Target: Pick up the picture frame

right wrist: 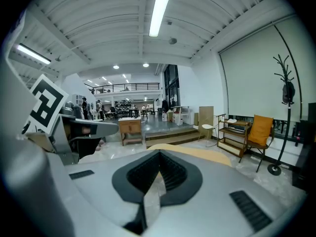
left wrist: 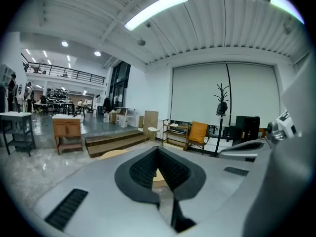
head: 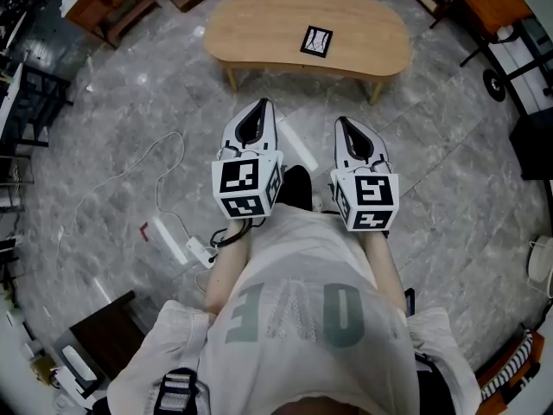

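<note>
Wooden table (head: 259, 24) bearing black picture frame (head: 316, 41), its picture indistinct, left claw (head: 263, 104) and right claw (head: 340, 122) clenched

Your head camera looked steeply down from above your chest, high enough to take in your left tongs (head: 262, 104), your right tongs (head: 341, 121), the grey floor (head: 130, 145) and the whole desk (head: 259, 24) ahead. The camera on each pair of tongs sat close behind its own jaws and faced almost level across the room, so ceiling and far walls filled most of the frame. Each caught the other tongs at its inner edge. All three views shared the pale desk top beyond the jaw tips.
</note>
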The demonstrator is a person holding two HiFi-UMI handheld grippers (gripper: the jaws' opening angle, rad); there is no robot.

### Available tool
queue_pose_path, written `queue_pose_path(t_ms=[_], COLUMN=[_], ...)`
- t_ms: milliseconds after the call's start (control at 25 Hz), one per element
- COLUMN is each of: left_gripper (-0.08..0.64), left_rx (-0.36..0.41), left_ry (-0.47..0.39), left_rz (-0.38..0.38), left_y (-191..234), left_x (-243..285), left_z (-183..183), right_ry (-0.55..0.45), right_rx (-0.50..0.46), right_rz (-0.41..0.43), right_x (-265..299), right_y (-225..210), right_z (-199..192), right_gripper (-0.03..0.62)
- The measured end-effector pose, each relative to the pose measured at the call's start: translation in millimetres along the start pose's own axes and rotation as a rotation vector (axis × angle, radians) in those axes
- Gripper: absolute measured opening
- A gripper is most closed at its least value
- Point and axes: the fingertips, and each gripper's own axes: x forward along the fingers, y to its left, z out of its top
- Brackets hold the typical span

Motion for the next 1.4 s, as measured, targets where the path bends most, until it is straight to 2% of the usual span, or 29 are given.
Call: queue_pose_path(t_ms=[240,680,960,1400], left_gripper=[0.009,0.009,0.009,0.009], left_rx=[0.002,0.032,0.019,0.016], left_ry=[-0.038,-0.086,-0.110,-0.073], left_rz=[0.031,0.024,0.026,0.004], left_y=[-0.7,-12.0,-3.0,17.4], left_x=[1.0,26.3,50.6,111.4], left_z=[17.1,27.8,32.0,40.5], right_ry=[-0.034,-0.069,-0.086,-0.039], right_rx=[0.000,-0.010,-0.038,-0.034], right_rz=[-0.002,-0.032,-0.048,-0.048], right_x=[-3.4,9.7,30.1,87.3], right_y=[-15.8,-47.8,-62.8,-76.1], right_z=[12.6,18.9,27.1,34.9], right_gripper=[0.006,0.006,0.006,0.006])
